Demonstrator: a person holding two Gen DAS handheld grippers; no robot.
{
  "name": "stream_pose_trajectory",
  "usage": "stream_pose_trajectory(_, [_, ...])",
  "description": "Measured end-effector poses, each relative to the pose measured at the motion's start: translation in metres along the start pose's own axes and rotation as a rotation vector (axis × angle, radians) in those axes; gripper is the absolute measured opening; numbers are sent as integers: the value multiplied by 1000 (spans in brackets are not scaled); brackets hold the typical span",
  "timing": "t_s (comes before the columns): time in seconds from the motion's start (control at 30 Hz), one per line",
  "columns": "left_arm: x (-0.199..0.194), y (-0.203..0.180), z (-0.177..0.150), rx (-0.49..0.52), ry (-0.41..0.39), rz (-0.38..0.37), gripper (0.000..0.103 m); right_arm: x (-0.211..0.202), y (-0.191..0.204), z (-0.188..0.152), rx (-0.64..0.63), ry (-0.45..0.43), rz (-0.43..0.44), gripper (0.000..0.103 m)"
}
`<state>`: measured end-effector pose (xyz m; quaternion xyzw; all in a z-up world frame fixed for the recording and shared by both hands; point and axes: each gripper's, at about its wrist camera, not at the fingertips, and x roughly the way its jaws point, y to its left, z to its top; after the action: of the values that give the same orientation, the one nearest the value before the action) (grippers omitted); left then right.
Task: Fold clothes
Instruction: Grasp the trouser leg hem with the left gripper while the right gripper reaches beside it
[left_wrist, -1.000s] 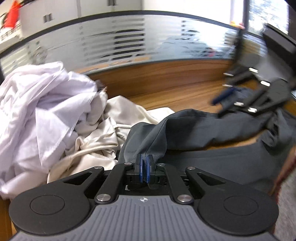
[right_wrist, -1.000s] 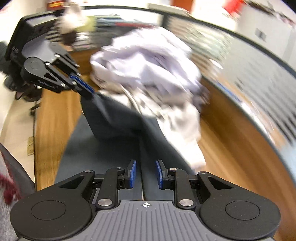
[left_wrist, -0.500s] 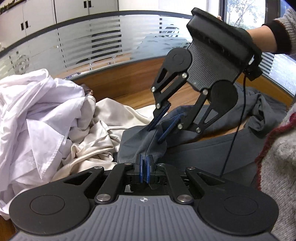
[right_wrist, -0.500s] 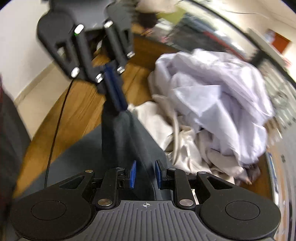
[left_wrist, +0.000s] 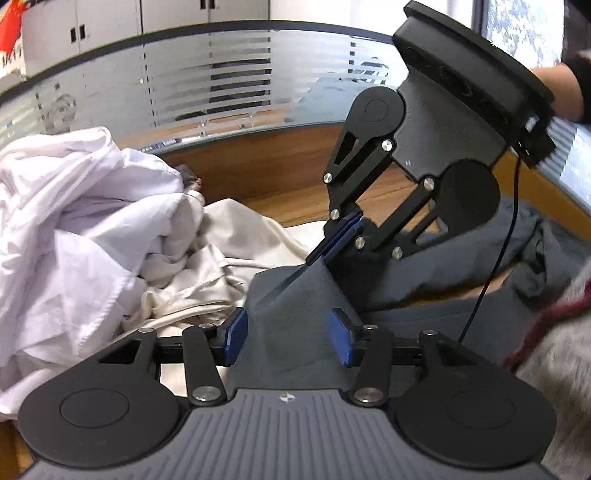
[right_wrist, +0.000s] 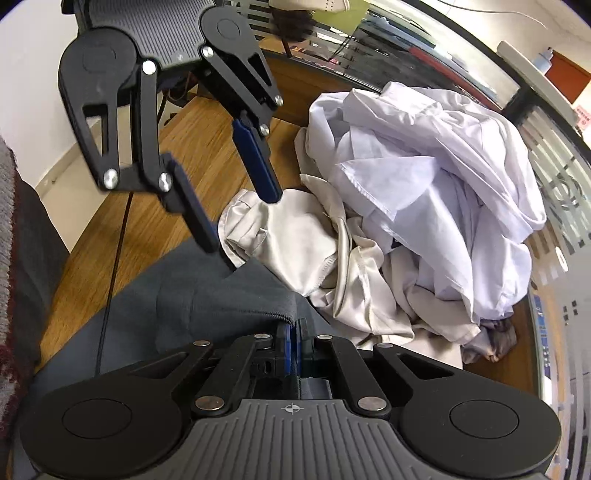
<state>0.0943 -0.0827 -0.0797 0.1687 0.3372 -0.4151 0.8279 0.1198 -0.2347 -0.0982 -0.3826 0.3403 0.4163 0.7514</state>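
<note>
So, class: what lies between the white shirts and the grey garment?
A crumpled cream garment lies between the white shirts and the grey garment, clearest in the right wrist view.

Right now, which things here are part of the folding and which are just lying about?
In the job: dark grey garment; right gripper, shut on it; left gripper, jaws opening around it.
Lying about: white shirt pile; cream garment; wooden table.

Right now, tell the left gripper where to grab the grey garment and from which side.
Grip the hem of the grey garment just beside the right gripper, which is shut on it: raised there, it probably pinches easily. Come from the bare table side, away from the pile. The left gripper has its jaws opening, grey cloth loose between them.
</note>
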Motion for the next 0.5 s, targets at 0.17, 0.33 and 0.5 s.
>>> stream_pose_trajectory(0.17, [17, -13, 5, -54, 7, -13, 58, -4, 1, 1, 36, 6, -27, 5])
stream_pose_trajectory(0.33, [28, -32, 10, -67, -9, 51, 58, -6, 1, 3, 76, 18, -55, 5])
stream_pose_trajectory(0.5, [41, -44, 18, -84, -16, 116, 55, -10, 0, 6, 158, 3, -68, 5])
